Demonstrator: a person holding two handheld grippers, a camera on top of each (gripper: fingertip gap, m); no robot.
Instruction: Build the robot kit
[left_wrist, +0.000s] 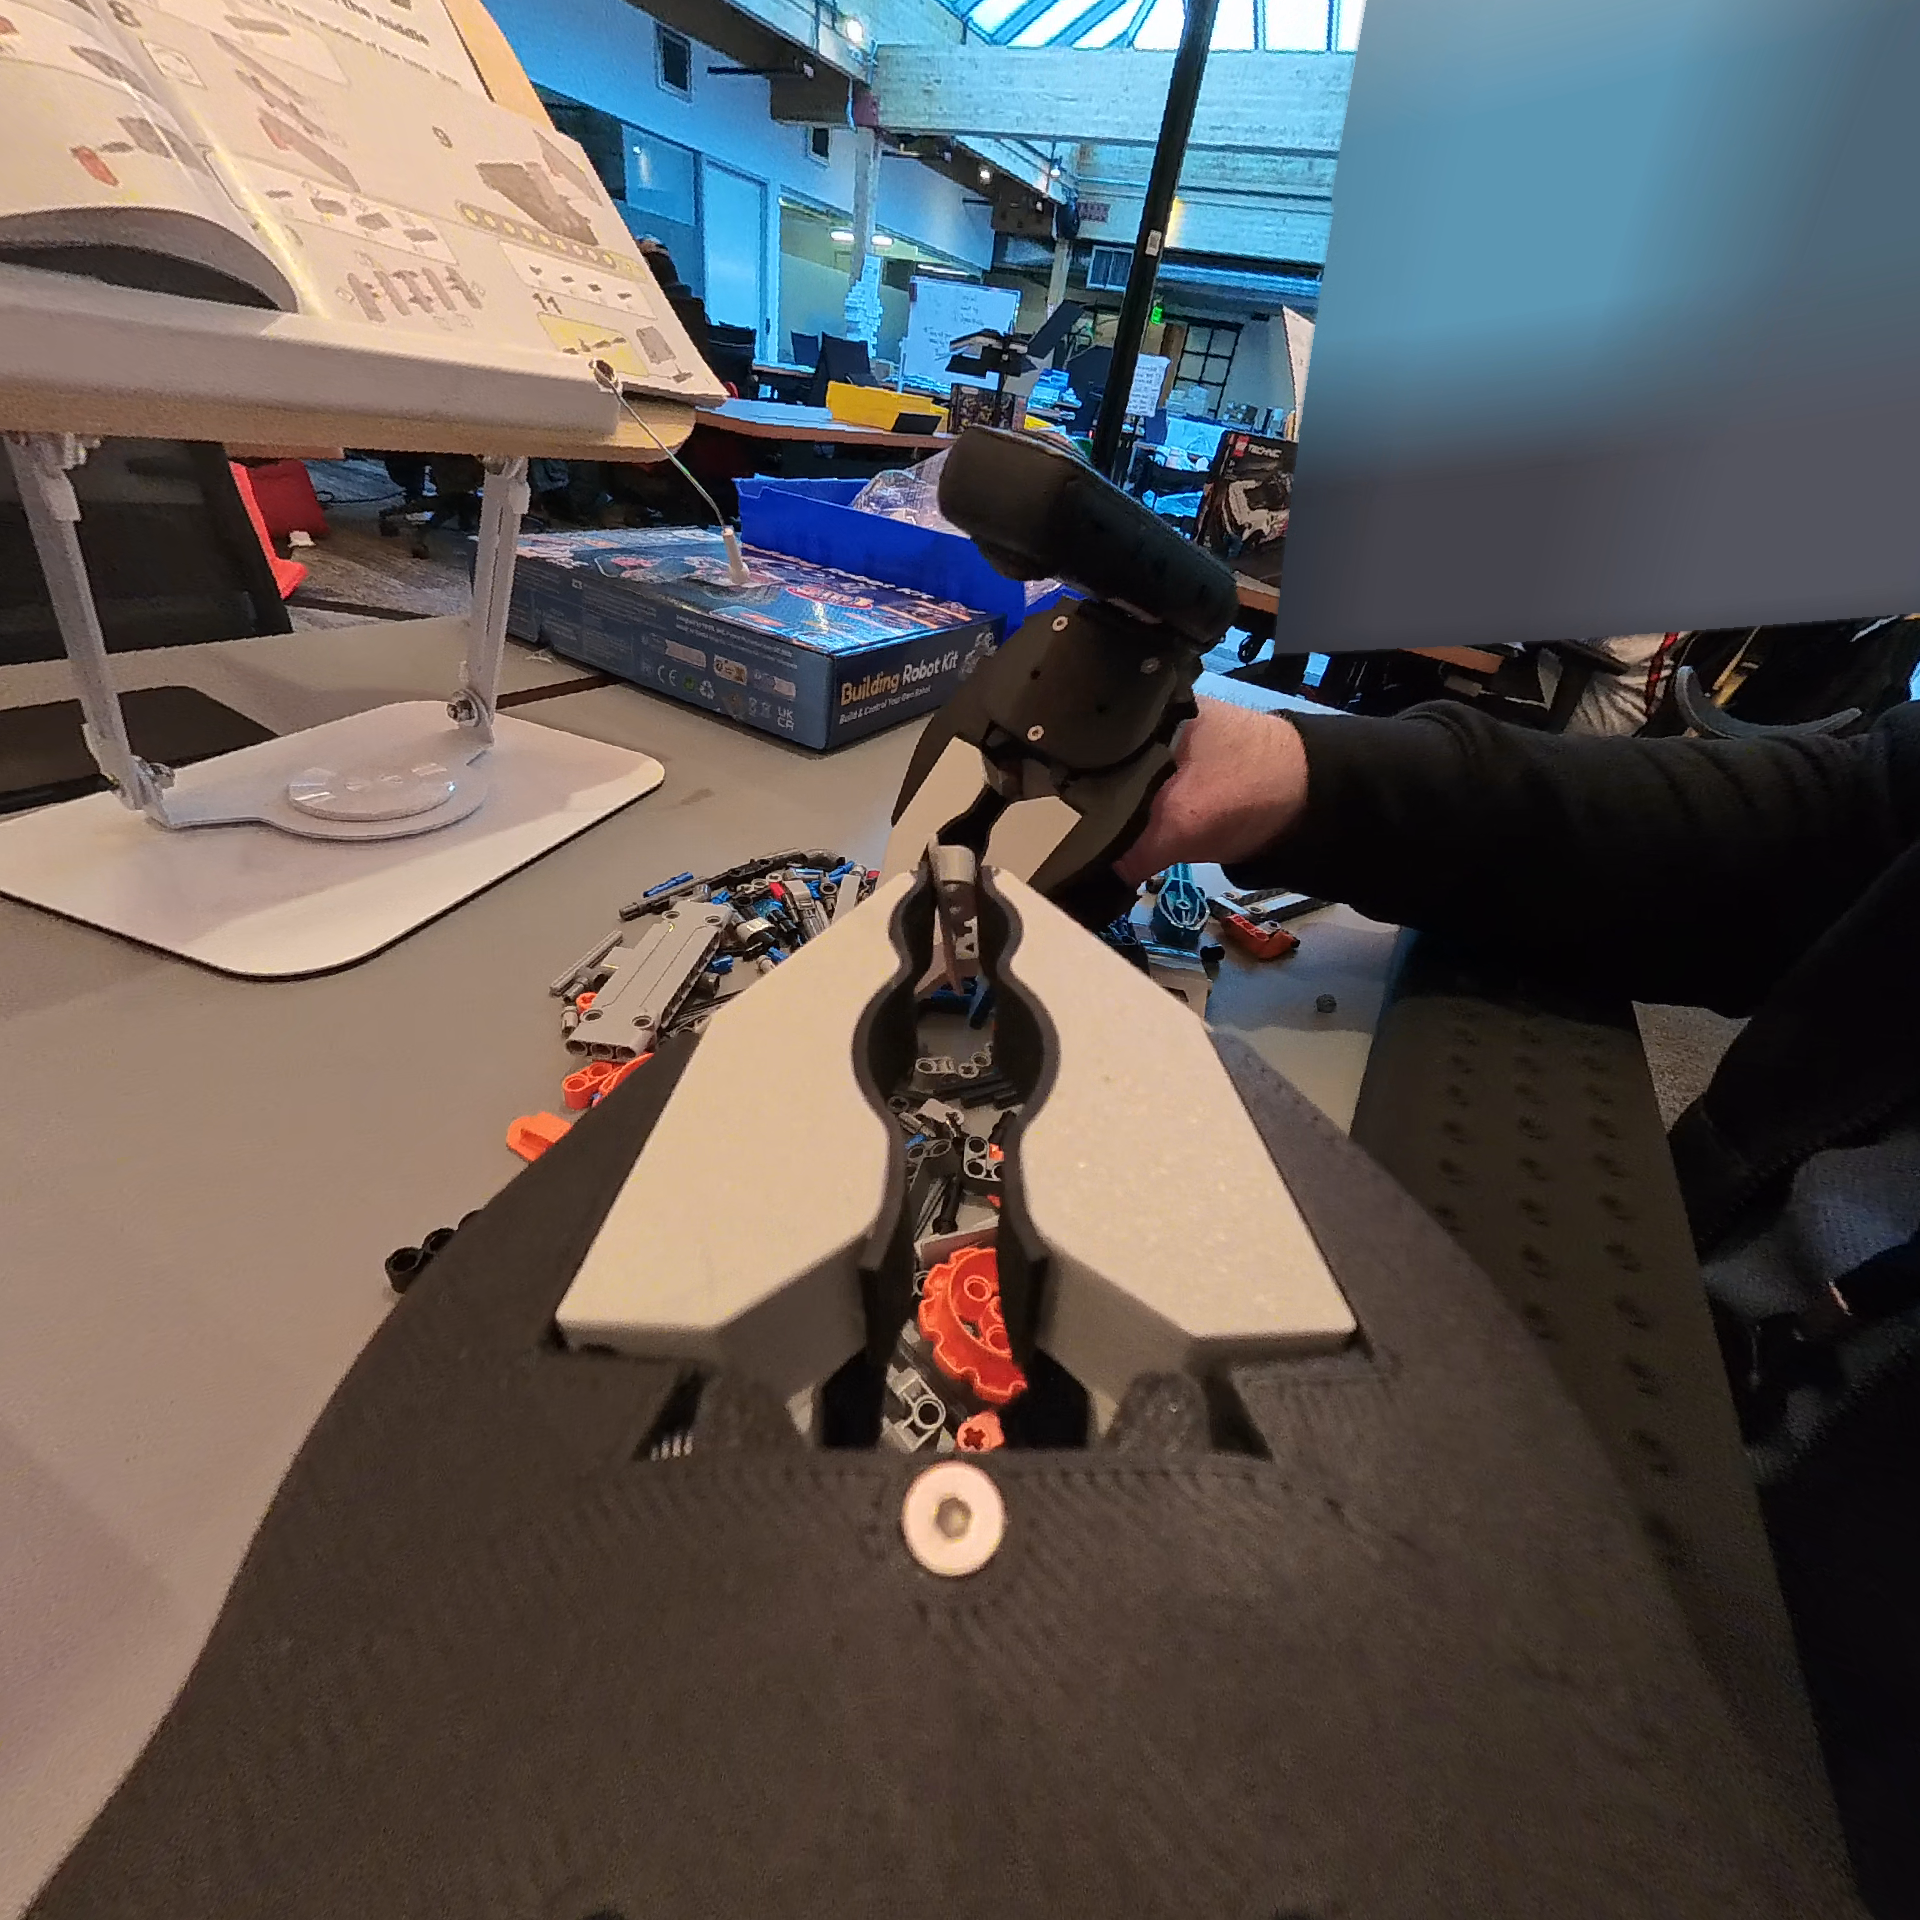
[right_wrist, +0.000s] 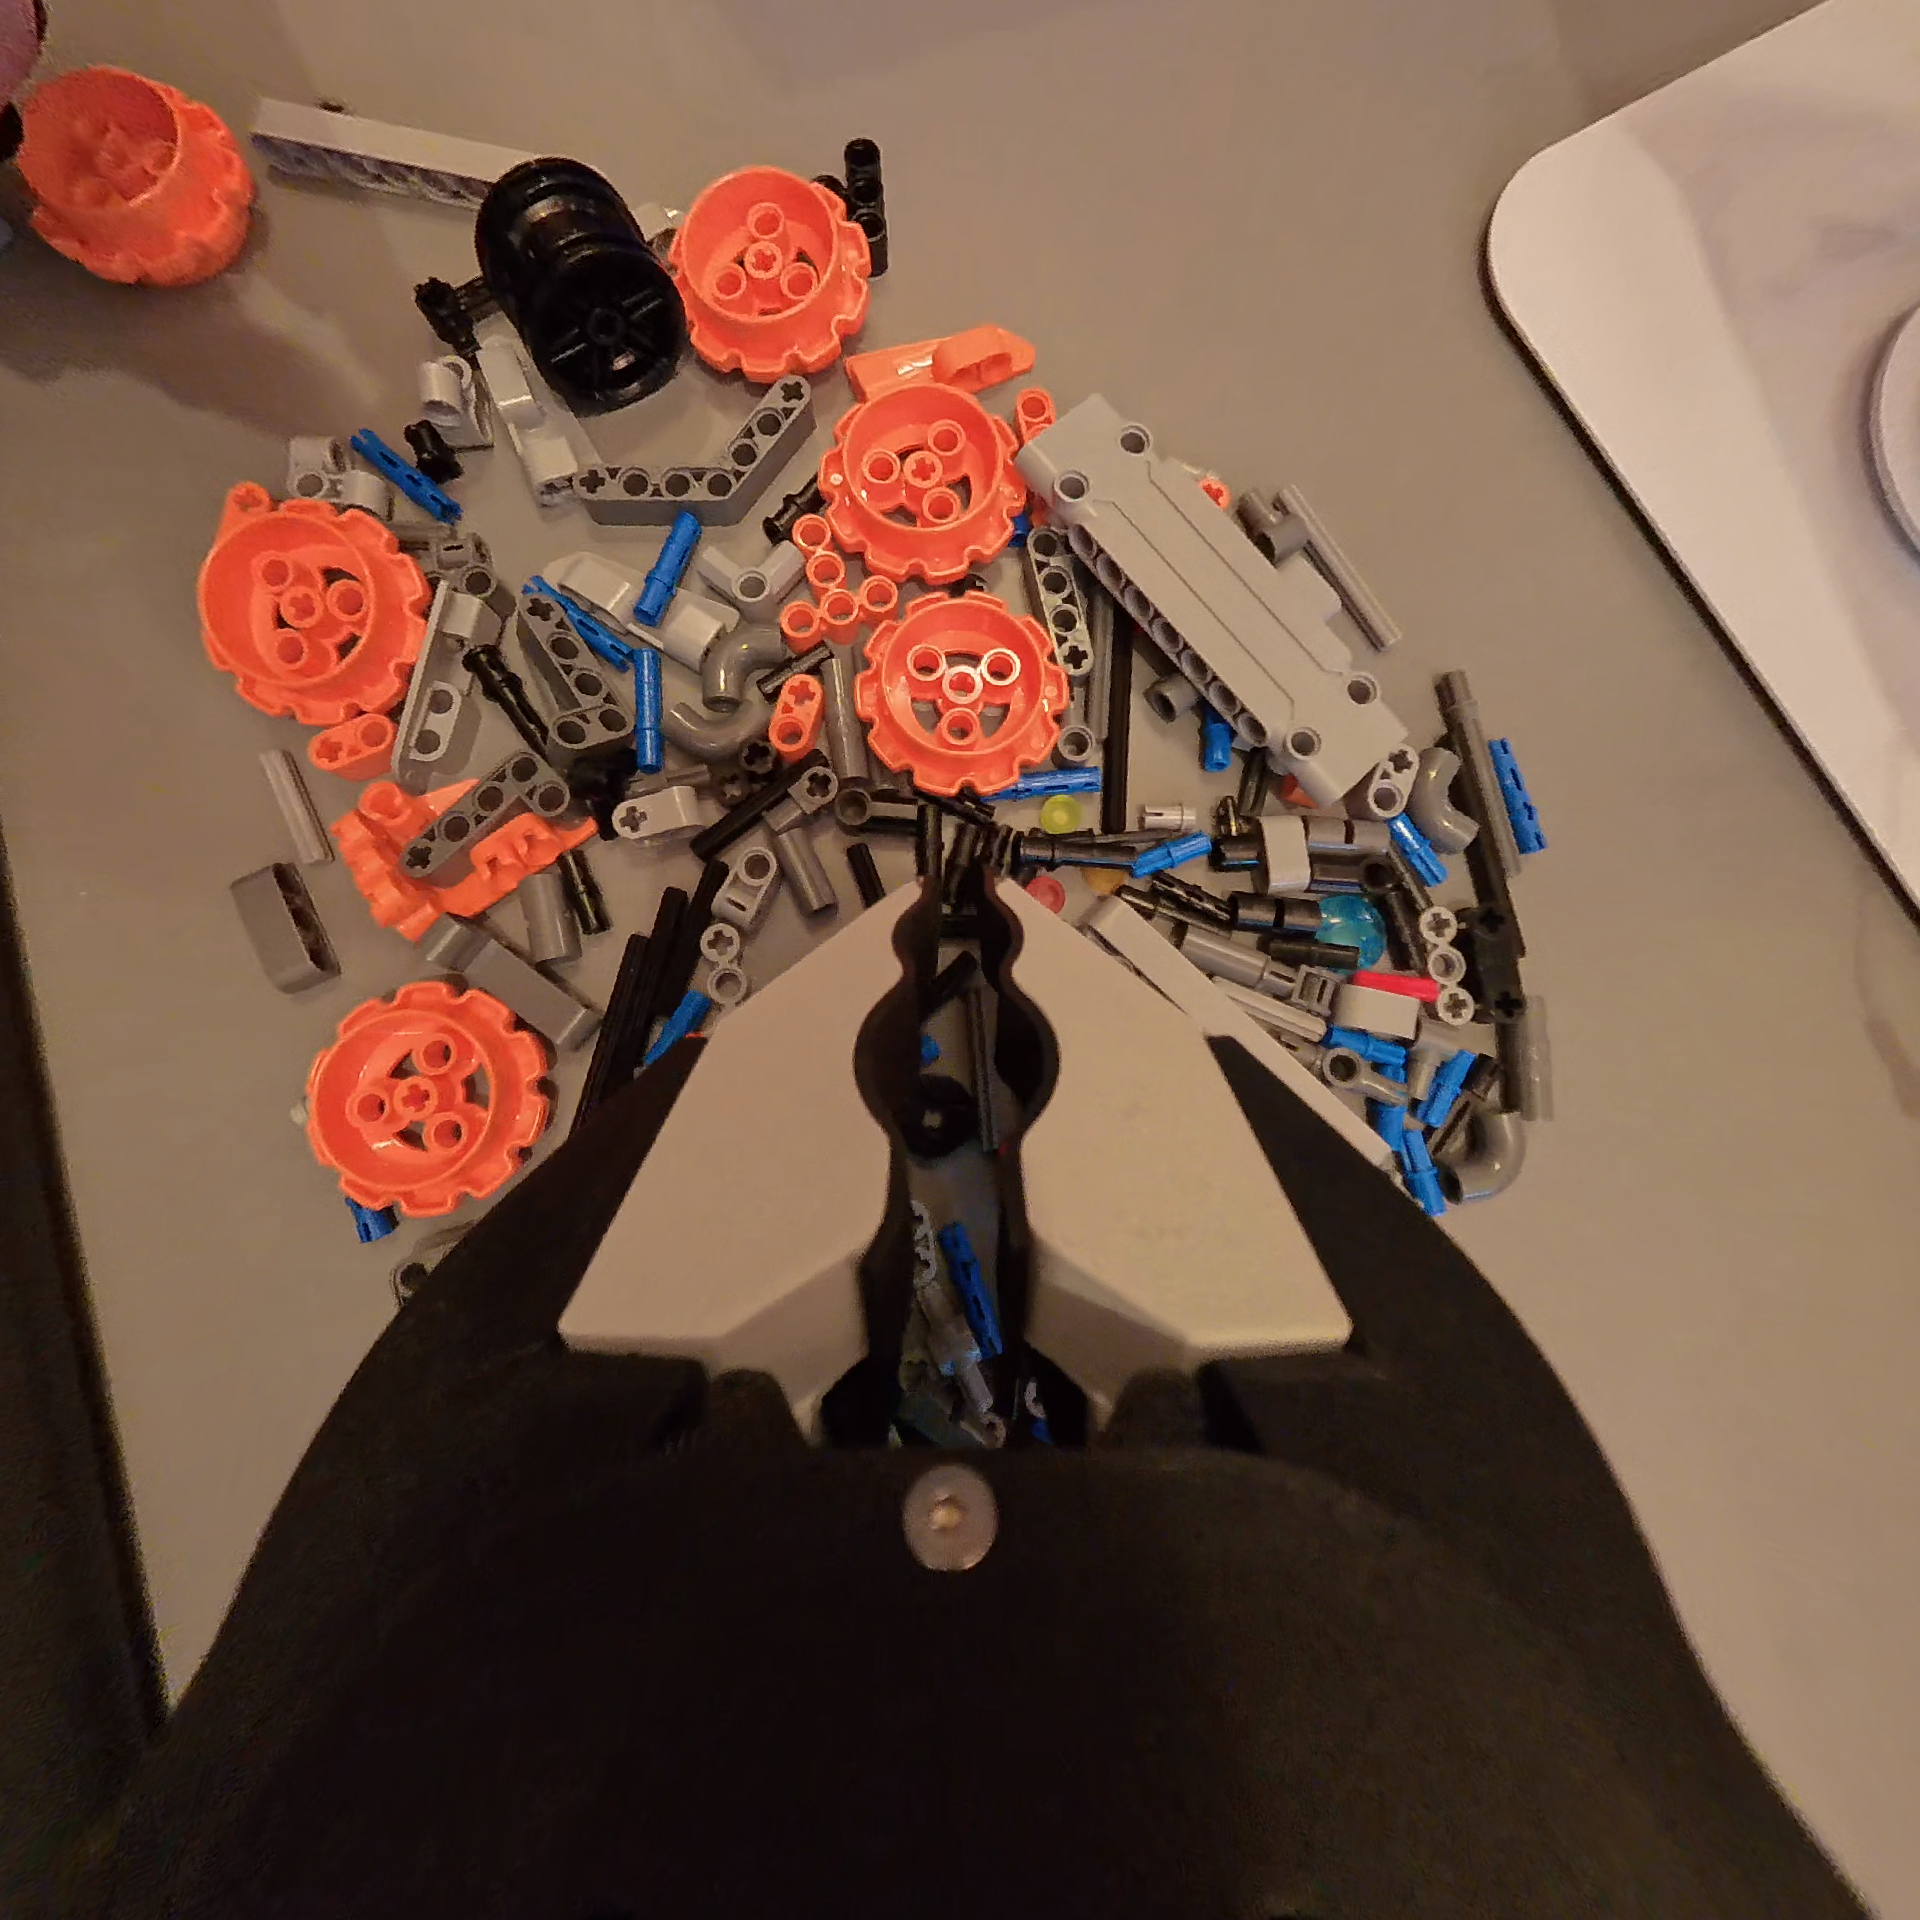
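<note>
Grey bench (right_wrist: 1351, 260) carries a parts pile (right_wrist: 831, 675). Left tongs (left_wrist: 954, 883) clamp a grey piece (left_wrist: 951, 868); right tongs (right_wrist: 954, 883), closed at the tips on black pins (right_wrist: 961, 842), sit at the pile's 6 o'clock.

I'm in an open workshop hall: timber roof beams (left_wrist: 1091, 94), whiteboard (left_wrist: 961, 327), yellow parts bins (left_wrist: 883, 403), cluttered benches.

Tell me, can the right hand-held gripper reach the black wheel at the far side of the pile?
Probably yes. The right hand-held gripper hangs above the pile, and the black wheel lies uncovered on top beside an orange wheel, nothing over it.
</note>
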